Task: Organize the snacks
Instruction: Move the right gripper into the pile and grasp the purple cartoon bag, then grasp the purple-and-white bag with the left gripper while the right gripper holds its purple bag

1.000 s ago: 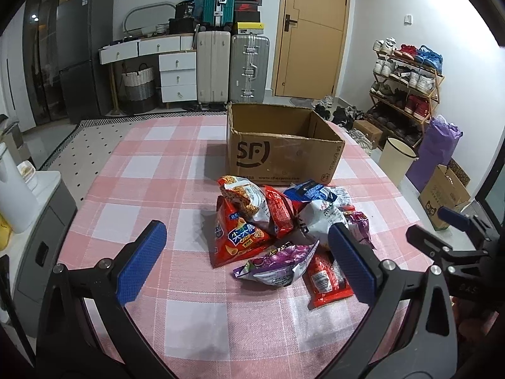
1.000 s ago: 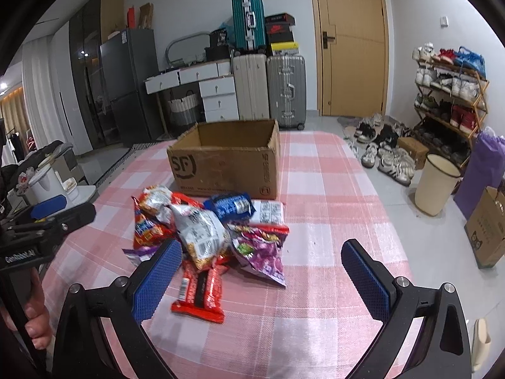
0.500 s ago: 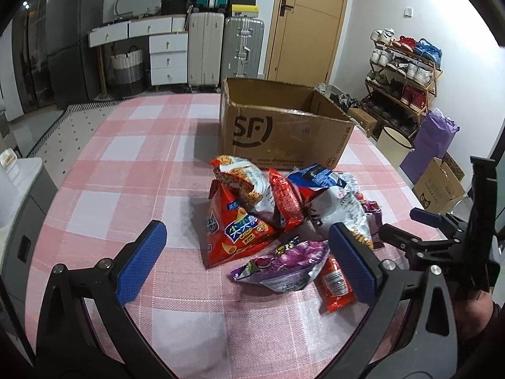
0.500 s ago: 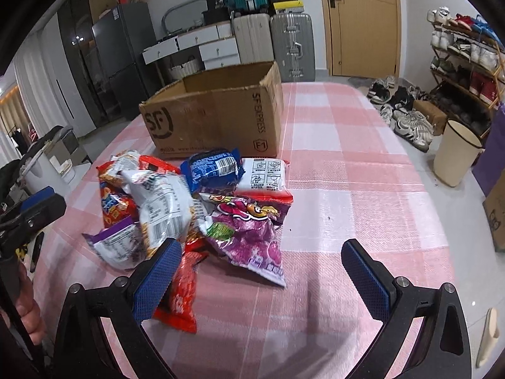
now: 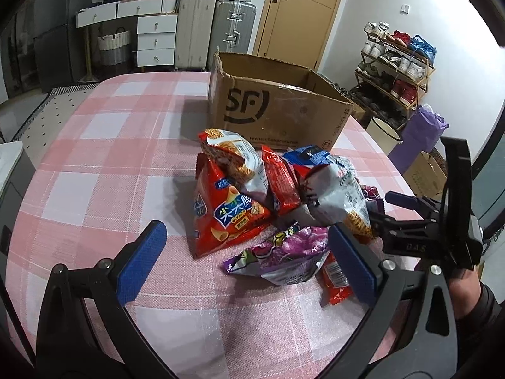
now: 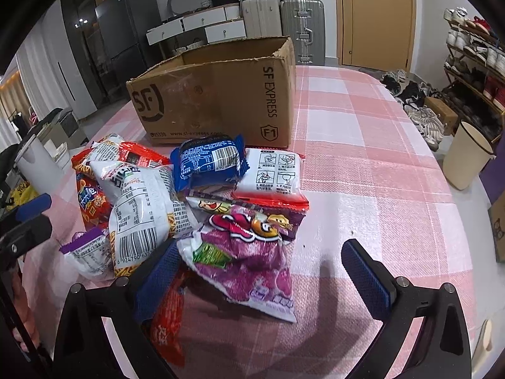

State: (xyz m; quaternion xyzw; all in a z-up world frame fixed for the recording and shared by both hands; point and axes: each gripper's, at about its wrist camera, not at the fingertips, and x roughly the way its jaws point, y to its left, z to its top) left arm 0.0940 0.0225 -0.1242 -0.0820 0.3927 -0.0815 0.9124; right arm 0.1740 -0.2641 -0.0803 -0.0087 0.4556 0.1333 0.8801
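In the centre of the left wrist view a pile of snack packets lies on the pink checked tablecloth point(image 5: 104, 164), just in front of the open SF cardboard box point(image 5: 274, 113), which stands in the upper middle of the frame. The left gripper point(image 5: 246, 259) is in the lower part of that view with its jaws wide apart and nothing between them; the red triangular crisp bag point(image 5: 224, 218) and a purple snack bag point(image 5: 284, 255) lie just beyond the blue pads. The right gripper point(image 6: 268, 271) fills the bottom of the right wrist view, its jaws also wide apart. Between its fingers lies another purple snack bag point(image 6: 249, 259), and I cannot tell if the left pad touches it. A blue packet point(image 6: 208, 161) and a white packet point(image 6: 274, 173) lie close to the box front. The right gripper appears also at the right edge of the left wrist view
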